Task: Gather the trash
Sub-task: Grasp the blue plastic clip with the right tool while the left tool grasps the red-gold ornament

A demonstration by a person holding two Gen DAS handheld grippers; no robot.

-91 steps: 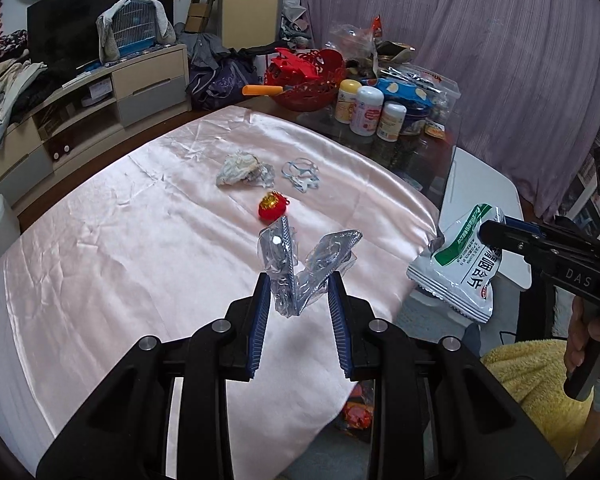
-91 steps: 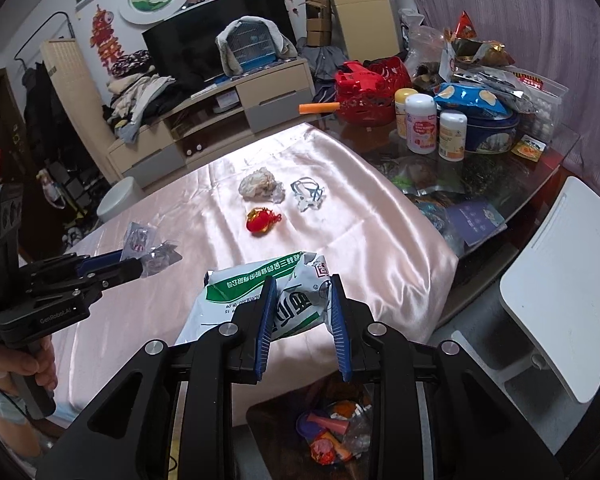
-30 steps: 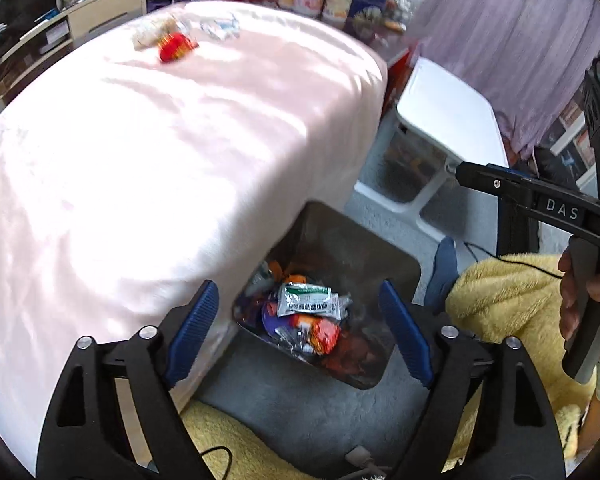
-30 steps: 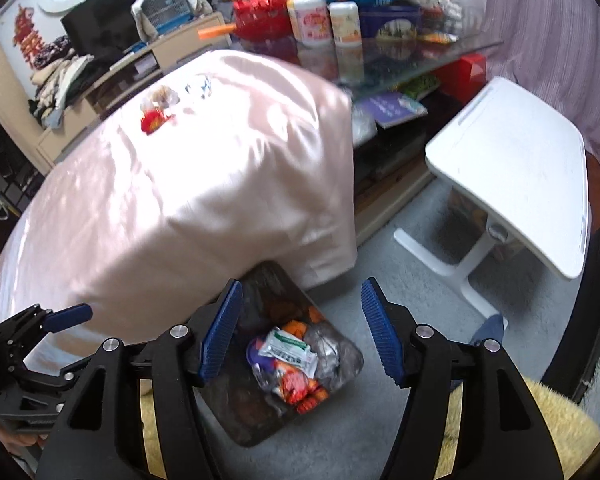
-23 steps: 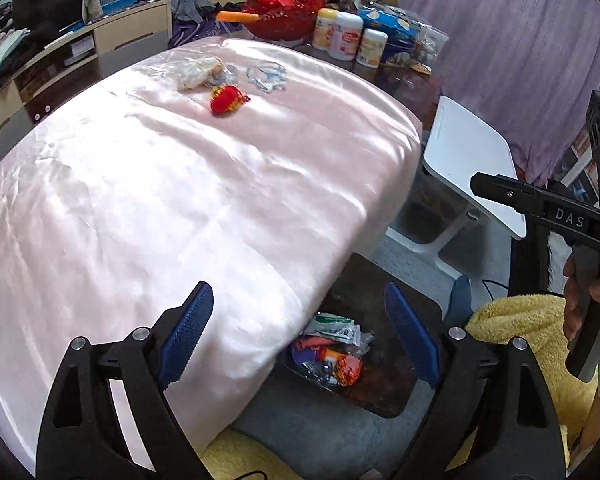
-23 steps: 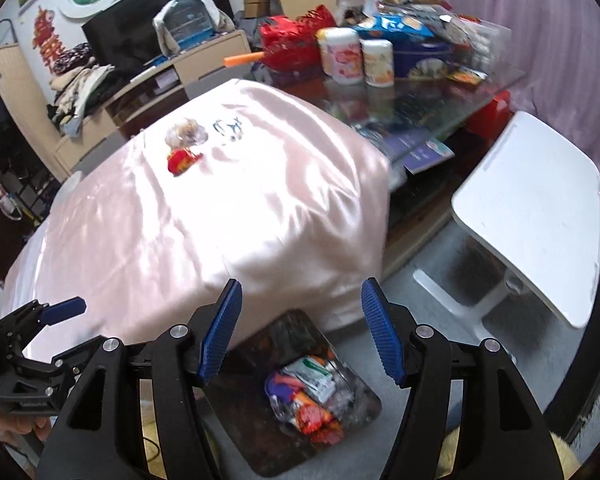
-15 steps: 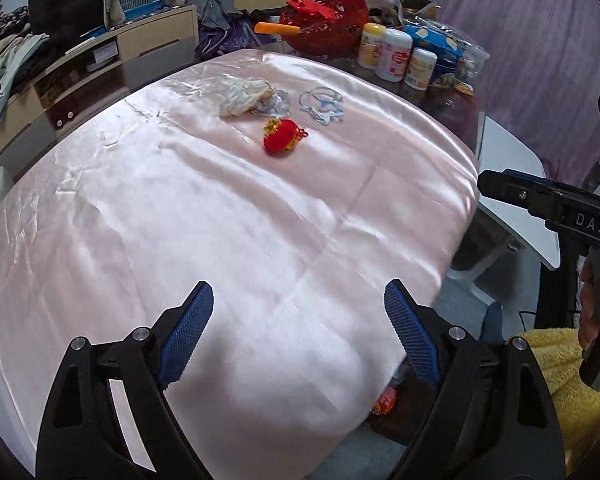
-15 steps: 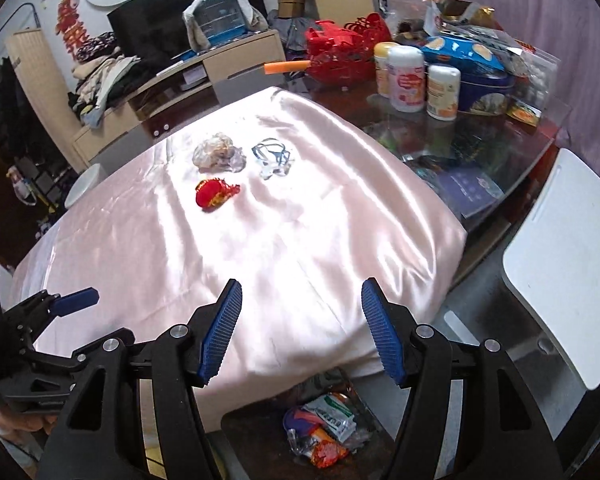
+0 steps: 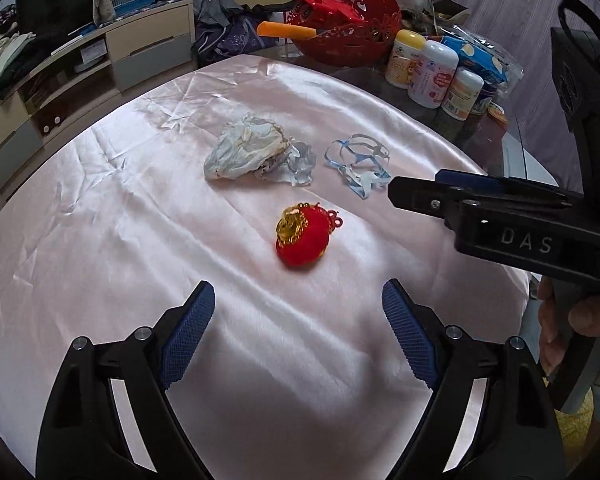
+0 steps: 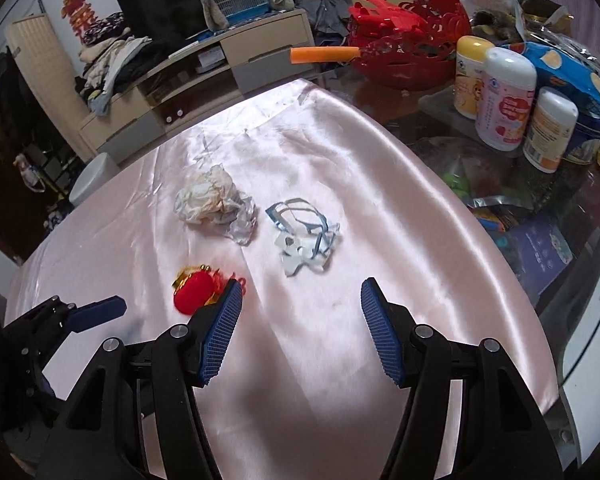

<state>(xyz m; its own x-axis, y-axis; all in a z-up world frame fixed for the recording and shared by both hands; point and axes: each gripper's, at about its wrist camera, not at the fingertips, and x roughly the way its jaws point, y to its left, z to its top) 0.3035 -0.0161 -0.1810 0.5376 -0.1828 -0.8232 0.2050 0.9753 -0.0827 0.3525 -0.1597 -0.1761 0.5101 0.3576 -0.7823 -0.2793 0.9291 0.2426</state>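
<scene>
Above red ornament, left gripper jaws gape.

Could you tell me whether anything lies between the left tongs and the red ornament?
Nothing visible does. The left tongs are open, and only bare pink cloth separates them from the red ornament.

1. Red ornament with gold trim lies on its side, nearest.
2. Crumpled paper wad, white and stained, lies beyond it.
3. Tangled clear-blue plastic strip lies just beside the wad.
</scene>
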